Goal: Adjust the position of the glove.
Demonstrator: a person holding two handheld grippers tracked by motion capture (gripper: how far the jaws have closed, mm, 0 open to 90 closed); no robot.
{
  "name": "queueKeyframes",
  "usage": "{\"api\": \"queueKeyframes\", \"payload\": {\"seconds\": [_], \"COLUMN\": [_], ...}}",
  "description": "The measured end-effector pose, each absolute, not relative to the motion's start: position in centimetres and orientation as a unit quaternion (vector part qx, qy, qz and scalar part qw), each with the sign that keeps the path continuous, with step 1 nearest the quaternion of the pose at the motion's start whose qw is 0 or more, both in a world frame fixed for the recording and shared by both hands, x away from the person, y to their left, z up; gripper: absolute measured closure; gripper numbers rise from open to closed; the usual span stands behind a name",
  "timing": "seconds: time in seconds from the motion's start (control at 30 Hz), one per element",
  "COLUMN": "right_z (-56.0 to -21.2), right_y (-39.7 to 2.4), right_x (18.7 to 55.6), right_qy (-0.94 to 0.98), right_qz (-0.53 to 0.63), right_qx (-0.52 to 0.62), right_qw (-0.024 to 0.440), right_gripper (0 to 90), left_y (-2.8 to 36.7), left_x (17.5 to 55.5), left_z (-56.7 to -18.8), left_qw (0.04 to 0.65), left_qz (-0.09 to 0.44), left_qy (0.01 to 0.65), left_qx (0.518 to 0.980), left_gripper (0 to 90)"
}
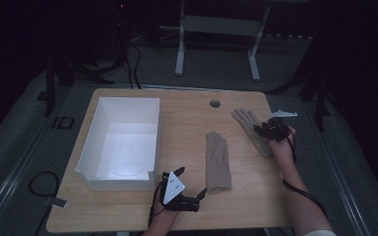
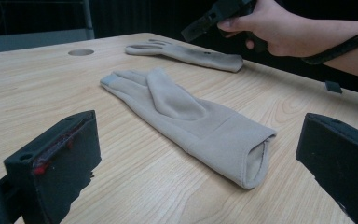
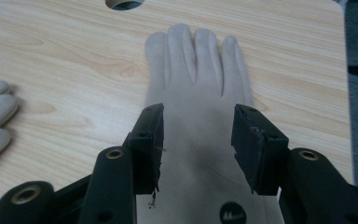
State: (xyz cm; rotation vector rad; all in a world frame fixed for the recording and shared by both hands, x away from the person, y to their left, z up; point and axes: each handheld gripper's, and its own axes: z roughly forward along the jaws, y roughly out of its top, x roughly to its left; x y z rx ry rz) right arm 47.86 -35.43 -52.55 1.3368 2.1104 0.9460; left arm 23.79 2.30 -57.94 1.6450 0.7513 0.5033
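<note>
**Right gripper over the far glove**

The far glove (image 3: 198, 107) lies flat near the table's (image 1: 187, 123) right edge, fingers pointing to the cable hole (image 1: 215, 103). The right gripper (image 3: 198, 140) hovers above its palm, jaws parted to either side of it and not pressing. The right hand (image 1: 281, 147) reaches forward, forearm slanted over the table's right edge.

The near glove (image 2: 191, 119) lies mid-table, cuff toward the left gripper (image 2: 196, 158), which rests low at the front edge, jaws spread wide.

The white box (image 1: 120, 142) at the left stands open.
</note>
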Motion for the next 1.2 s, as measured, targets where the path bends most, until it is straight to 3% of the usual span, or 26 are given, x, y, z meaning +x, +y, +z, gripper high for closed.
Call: {"api": "queueKeyframes", "payload": {"seconds": [0.1, 0.33, 0.47, 0.53, 0.57, 0.67, 1.2], "right_z": [-53.0, -54.7, -55.2, -55.2, -55.2, -55.0, -49.4], "right_y": [-35.3, -35.4, -35.6, -35.5, -35.5, -35.3, -33.8], "right_x": [48.4, 49.3, 49.2, 49.1, 49.1, 49.0, 42.5], "right_qy": [0.771, 0.778, 0.772, 0.776, 0.778, 0.774, 0.704], "right_qz": [0.336, 0.313, 0.324, 0.319, 0.316, 0.313, 0.358], "right_qx": [0.488, 0.500, 0.505, 0.500, 0.499, 0.507, 0.546], "right_qw": [0.232, 0.217, 0.210, 0.214, 0.216, 0.214, 0.280], "right_gripper": [48.9, 49.0, 55.5, 63.8, 72.5, 81.2, 83.3], "left_y": [2.3, 2.3, 2.3, 2.3, 2.3, 2.3, 2.3], "left_x": [23.8, 23.8, 23.8, 23.8, 23.8, 23.8, 23.8], "left_z": [-57.9, -57.9, -57.9, -57.9, -57.9, -57.9, -57.9], "left_qw": [0.591, 0.591, 0.592, 0.592, 0.592, 0.592, 0.588], "left_qz": [0.215, 0.216, 0.216, 0.215, 0.214, 0.214, 0.215], "left_qy": [0.322, 0.323, 0.322, 0.322, 0.322, 0.323, 0.324], "left_qx": [0.707, 0.707, 0.707, 0.707, 0.707, 0.707, 0.709], "left_gripper": [0.1, 0.1, 0.1, 0.1, 0.1, 0.1, 0.1]}}
